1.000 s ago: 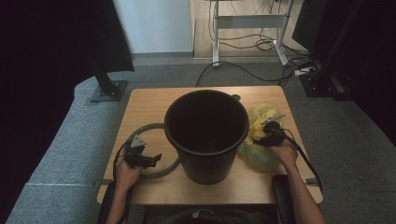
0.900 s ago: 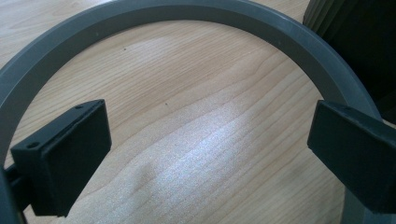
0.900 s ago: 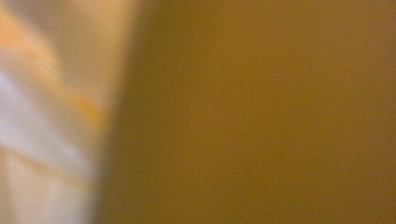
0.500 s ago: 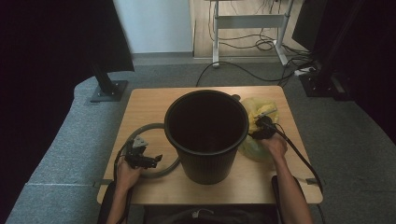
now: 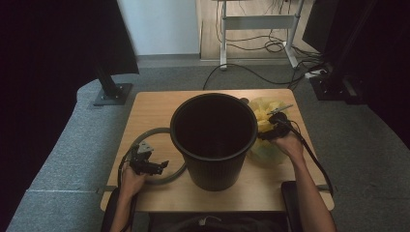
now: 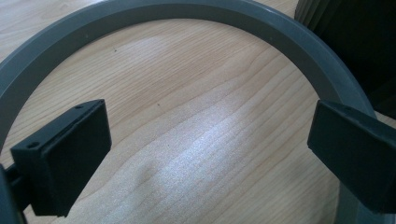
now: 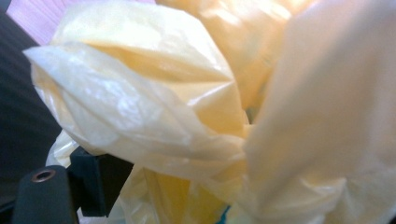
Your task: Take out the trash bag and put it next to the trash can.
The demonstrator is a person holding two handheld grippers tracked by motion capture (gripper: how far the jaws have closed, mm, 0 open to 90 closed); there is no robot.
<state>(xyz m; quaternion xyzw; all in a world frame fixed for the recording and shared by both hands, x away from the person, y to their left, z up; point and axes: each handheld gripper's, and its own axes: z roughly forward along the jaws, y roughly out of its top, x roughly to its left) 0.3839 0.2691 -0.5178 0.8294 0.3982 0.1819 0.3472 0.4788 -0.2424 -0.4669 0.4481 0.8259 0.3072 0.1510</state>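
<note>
The yellow plastic bag lies crumpled on the table, touching the right side of the black bin, and in the right gripper view its folds billow over the one jaw we can see. Our right gripper has just been opening its jaws; compared with a second ago, it has moved up the bag toward the bin's rim. The film sits between the jaws, but we cannot tell whether the pads press on it. We judge this to be a regrasp, seeking a better hold to line the bin. Our left gripper rests open over bare wood inside the grey ring, gripping nothing, unmoved since then, probably waiting until the bag is in.
</note>
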